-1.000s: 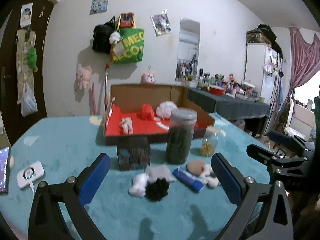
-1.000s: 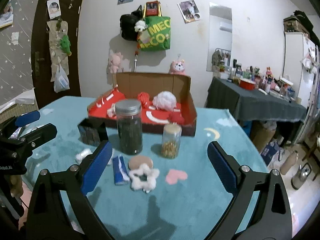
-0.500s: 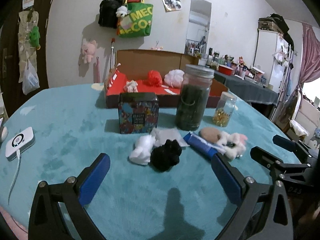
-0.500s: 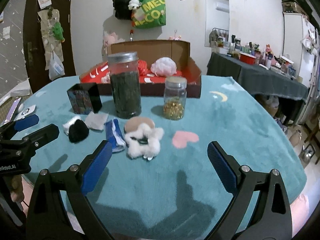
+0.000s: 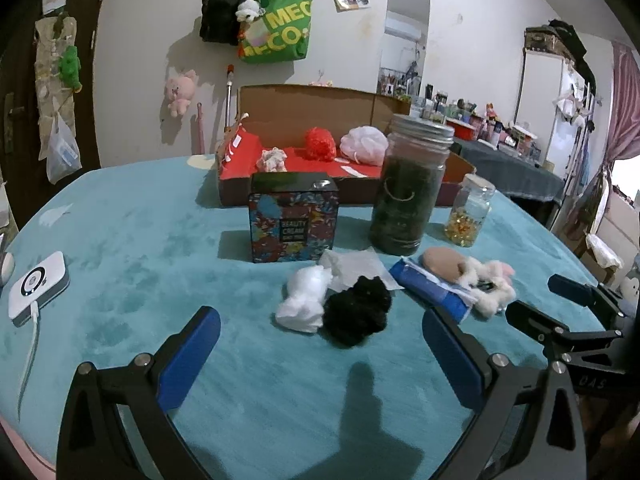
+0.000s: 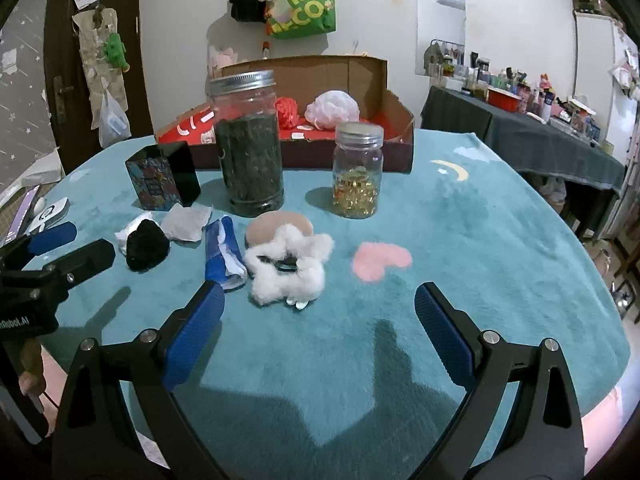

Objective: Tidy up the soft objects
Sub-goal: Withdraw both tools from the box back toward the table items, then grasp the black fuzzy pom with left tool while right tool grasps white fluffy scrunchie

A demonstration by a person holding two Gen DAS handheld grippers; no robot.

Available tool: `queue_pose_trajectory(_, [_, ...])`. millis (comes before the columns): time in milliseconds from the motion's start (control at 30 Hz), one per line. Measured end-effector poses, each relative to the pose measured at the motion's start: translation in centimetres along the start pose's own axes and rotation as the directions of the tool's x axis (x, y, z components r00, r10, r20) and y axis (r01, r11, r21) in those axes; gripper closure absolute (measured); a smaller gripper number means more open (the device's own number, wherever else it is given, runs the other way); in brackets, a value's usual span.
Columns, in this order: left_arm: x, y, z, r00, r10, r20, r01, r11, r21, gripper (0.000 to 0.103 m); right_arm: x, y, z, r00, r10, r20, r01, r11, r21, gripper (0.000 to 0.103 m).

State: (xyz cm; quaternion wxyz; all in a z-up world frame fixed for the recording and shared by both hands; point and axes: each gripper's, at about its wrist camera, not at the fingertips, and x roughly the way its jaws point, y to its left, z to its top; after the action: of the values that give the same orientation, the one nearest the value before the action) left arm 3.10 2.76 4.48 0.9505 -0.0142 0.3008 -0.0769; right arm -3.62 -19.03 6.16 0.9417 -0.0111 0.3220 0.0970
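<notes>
In the left wrist view, the left gripper [image 5: 320, 356] is held wide and empty at the bottom of the frame, with a black puff [image 5: 357, 311] and a white puff [image 5: 303, 299] lying touching each other just above the gap between its fingers. Three soft things, a red ball [image 5: 320, 143], a pale puff [image 5: 364, 145] and a small wad [image 5: 273, 159], are already seen in the box [image 5: 304, 106] at upper centre, so the task is judged partly done. A tin [image 5: 293, 218], a big jar [image 5: 410, 186] and a small jar [image 5: 469, 212] are stood between box and loose items. In the right wrist view, the right gripper [image 6: 318, 330] is likewise held wide and empty at the bottom, below a fluffy white piece [image 6: 290, 266] beside a blue cloth [image 6: 223, 254]; these, with the black puff at left, are judged left to move. The table is covered by a teal plush cloth [image 6: 460, 220]; a green bag [image 6: 303, 4] is hung on the wall at the top, and a cluttered dark side table [image 6: 520, 136] is seen at right.
</notes>
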Motion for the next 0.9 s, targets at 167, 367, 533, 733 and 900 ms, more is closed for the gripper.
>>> queue_pose_trajectory(167, [0.8,0.0,0.6,1.0,-0.019,-0.022,0.019,0.999,0.037,0.0,1.2,0.1,0.6,1.0,0.005,-0.031,-0.005,1.0,-0.012,0.005])
queue_pose_trajectory(367, [1.1,-0.6,1.4,0.996,-0.084,-0.036,0.088,0.989,0.119,0.007,2.6,0.1,1.4,0.997,0.03,-0.075,-0.032,0.999,-0.027,0.006])
queue_pose_trajectory(533, [1.8,-1.1,1.7,0.989,-0.126,-0.075,0.137,0.975,0.172,0.02,3.9,0.0,1.6,0.992,0.028,-0.125,-0.035,0.998,-0.057,0.006])
queue_pose_trajectory(733, [3.0,-1.7,1.7,0.98,-0.147,-0.135,0.174,0.961,0.215,0.034,5.2,-0.4,1.7,0.982,0.069,-0.176,-0.079,0.996,-0.049,0.006])
queue_pose_trajectory(900, [4.1,-1.9,1.6,0.972,-0.157,-0.174,0.196,0.952,0.235,0.069,5.5,0.0,1.8,0.978,0.096,-0.185,-0.11,0.992,-0.066,0.016])
